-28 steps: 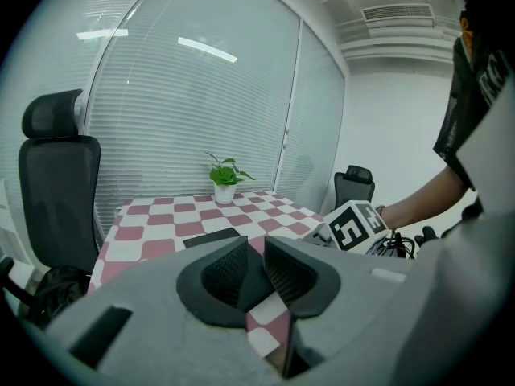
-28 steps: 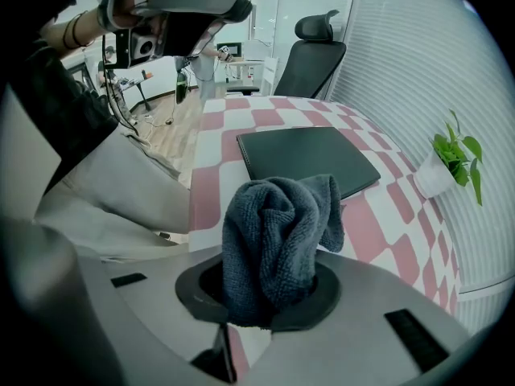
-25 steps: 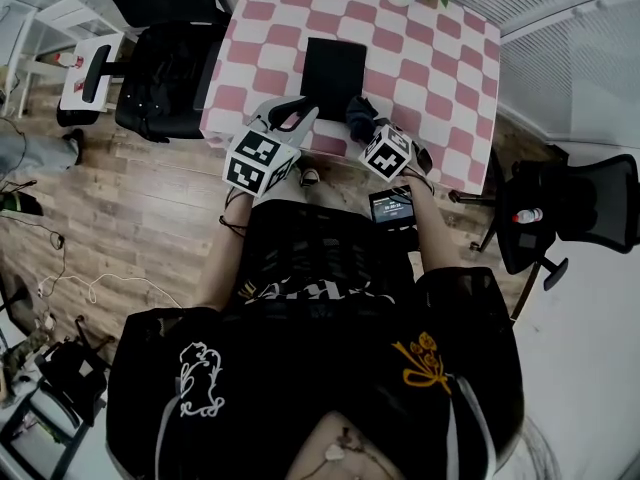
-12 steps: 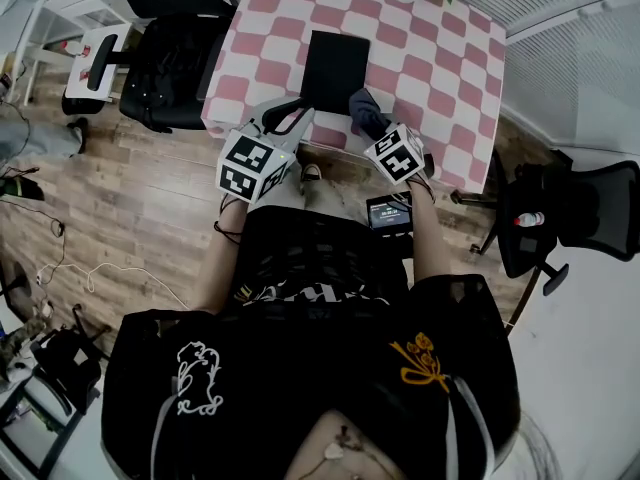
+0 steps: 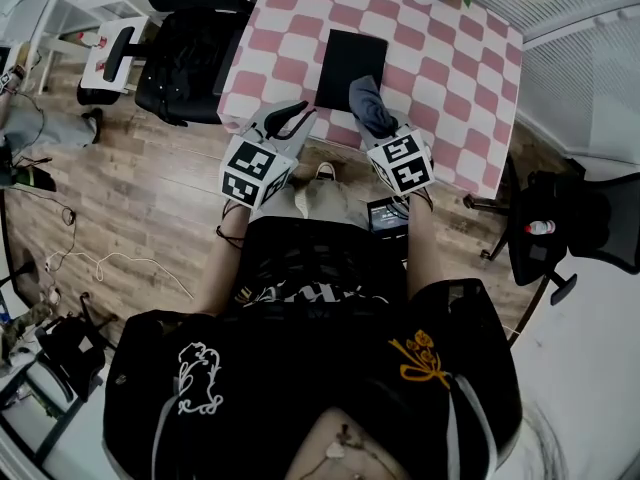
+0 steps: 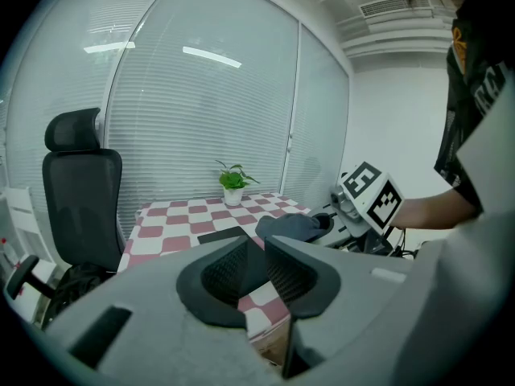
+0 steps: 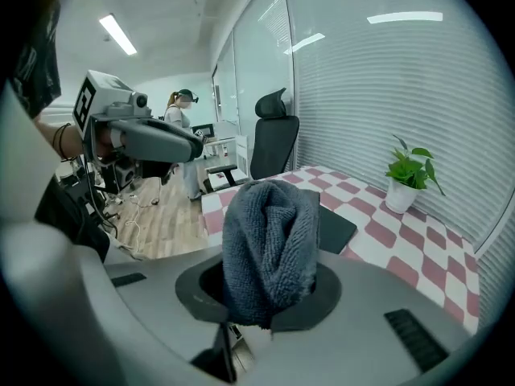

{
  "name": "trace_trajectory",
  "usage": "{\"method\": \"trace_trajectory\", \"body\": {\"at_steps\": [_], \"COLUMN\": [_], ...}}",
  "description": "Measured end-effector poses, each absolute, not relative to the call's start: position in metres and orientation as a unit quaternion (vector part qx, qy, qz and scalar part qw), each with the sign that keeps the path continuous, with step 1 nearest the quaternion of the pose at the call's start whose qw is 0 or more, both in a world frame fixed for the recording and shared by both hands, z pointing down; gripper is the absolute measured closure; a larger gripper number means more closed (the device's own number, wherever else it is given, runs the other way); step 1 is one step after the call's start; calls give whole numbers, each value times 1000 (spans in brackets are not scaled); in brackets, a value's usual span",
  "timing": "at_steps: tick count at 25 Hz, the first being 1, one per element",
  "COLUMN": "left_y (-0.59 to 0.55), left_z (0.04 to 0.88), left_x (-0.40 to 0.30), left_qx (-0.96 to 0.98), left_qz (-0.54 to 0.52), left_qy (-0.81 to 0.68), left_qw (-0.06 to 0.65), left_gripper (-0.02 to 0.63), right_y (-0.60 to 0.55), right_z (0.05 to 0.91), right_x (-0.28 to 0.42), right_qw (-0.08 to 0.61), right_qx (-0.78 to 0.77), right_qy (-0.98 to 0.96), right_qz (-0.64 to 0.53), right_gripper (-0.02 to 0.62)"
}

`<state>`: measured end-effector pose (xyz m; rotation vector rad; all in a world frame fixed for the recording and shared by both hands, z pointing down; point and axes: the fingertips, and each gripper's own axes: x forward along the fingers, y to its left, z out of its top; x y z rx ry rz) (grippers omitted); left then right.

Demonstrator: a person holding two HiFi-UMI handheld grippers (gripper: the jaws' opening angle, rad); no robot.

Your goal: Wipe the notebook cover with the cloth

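Right tongs (image 7: 265, 292) are clenched on the grey cloth (image 7: 269, 232), at the lower right corner of the black notebook (image 5: 348, 63), upper centre of frame on the checked counter (image 5: 450, 63). Left tongs (image 6: 256, 264) slightly parted, nothing between them, by the counter's near edge.

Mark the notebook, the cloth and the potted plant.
notebook (image 5: 345, 60), head view, middle of its black cover.
cloth (image 7: 269, 244), right gripper view, middle of the bunched fold.
potted plant (image 7: 412, 170), right gripper view, its leaves.
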<state>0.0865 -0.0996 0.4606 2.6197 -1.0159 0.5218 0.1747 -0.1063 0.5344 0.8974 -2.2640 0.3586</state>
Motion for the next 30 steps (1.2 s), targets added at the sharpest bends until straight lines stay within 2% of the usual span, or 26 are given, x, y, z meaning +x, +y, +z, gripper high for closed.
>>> {"method": "trace_trajectory", "body": {"at_steps": [9, 21, 30], "left_y": [-93, -43, 0], "left_z": [441, 422, 429], "left_x": [36, -94, -131], "left_qx": [911, 925, 943], "left_qz": [177, 164, 146], "left_qy": [-355, -333, -284], "left_qw": [111, 86, 95], "left_gripper": [546, 546, 546], "right_y": [-105, -53, 5], "right_z": [510, 482, 479], "right_x": [120, -19, -62], "right_qw": [271, 185, 169], "right_qx": [368, 400, 443], "right_qy": [-875, -871, -848], "right_qz": [162, 216, 237], "right_gripper": [523, 523, 523]}}
